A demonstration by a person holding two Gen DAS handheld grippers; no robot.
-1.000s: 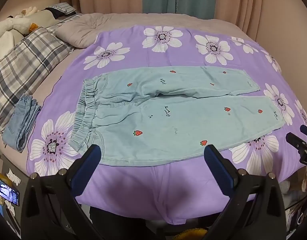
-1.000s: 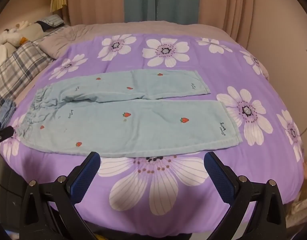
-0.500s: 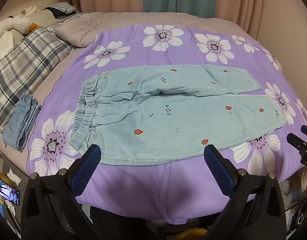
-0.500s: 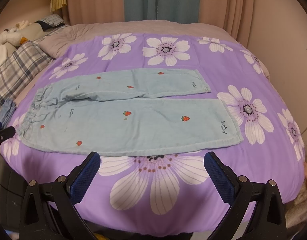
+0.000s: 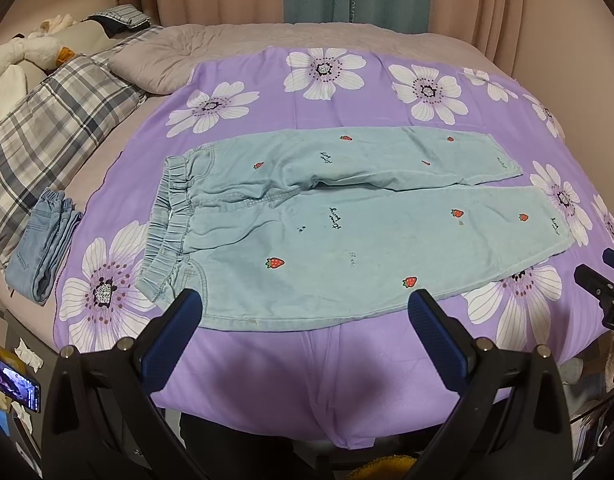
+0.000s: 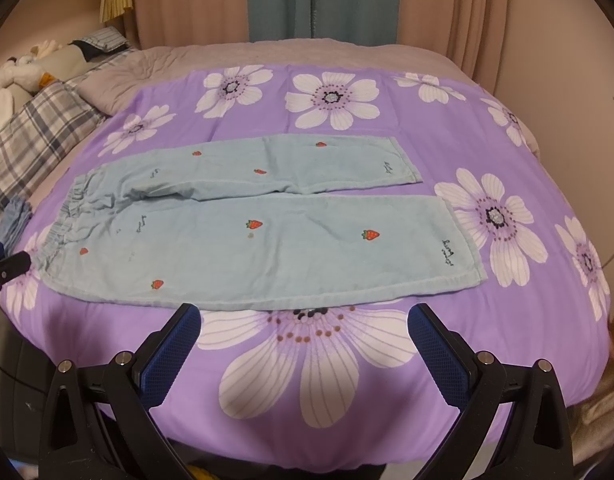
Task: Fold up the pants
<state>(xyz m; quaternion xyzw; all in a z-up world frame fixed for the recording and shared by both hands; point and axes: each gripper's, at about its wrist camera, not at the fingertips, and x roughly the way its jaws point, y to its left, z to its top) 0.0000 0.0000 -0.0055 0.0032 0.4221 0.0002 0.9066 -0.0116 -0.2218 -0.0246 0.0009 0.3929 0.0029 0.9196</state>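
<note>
On the far left of the bed, folded denim [image 5: 47,240] lies beside a plaid pillow [image 5: 47,136]. The pale blue pants [image 5: 347,232] (strawberry print, elastic waistband at the left) lie flat and unfolded on the purple flowered sheet [image 5: 267,380], legs running right, the far leg shorter-looking than the near one. The left gripper [image 5: 305,320] hangs at the near edge with its blue fingers [image 5: 175,344] spread wide, holding nothing; the pants' near hem lies just beyond the tips. Further right, the right gripper [image 6: 305,332] is likewise spread wide and empty, the near leg just past its fingertips [image 6: 435,354].
</note>
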